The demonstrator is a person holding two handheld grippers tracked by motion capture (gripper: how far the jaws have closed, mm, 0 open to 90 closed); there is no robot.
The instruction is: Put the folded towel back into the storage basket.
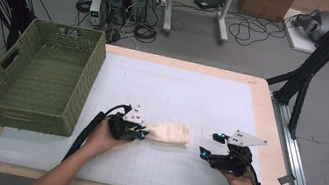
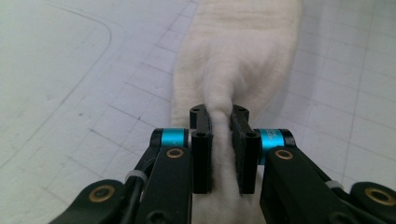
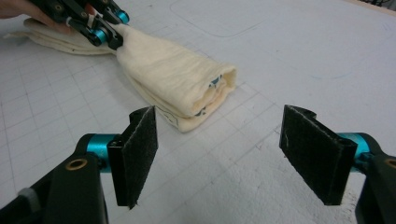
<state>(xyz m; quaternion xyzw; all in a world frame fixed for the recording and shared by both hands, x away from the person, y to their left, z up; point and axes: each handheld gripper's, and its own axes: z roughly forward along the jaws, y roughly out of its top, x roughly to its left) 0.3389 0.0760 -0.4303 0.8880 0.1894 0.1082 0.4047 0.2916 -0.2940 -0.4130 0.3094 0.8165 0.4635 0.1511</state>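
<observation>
Left gripper [image 2: 219,123]: jaws pinch a raised fold of the cream folded cloth [image 2: 238,51]; its own view shows fabric squeezed between the pads.
Right gripper [image 3: 217,154]: jaws stand wide apart with nothing between them, aimed at the cloth's rolled end.
Cloth: lies on the white gridded mat [image 1: 176,99] mid-counter, between both grippers.
Right gripper view: teal print at the cloth's open end, unreadable.
High view: green woven plastic basket [image 1: 35,78] at the counter's left edge.
</observation>
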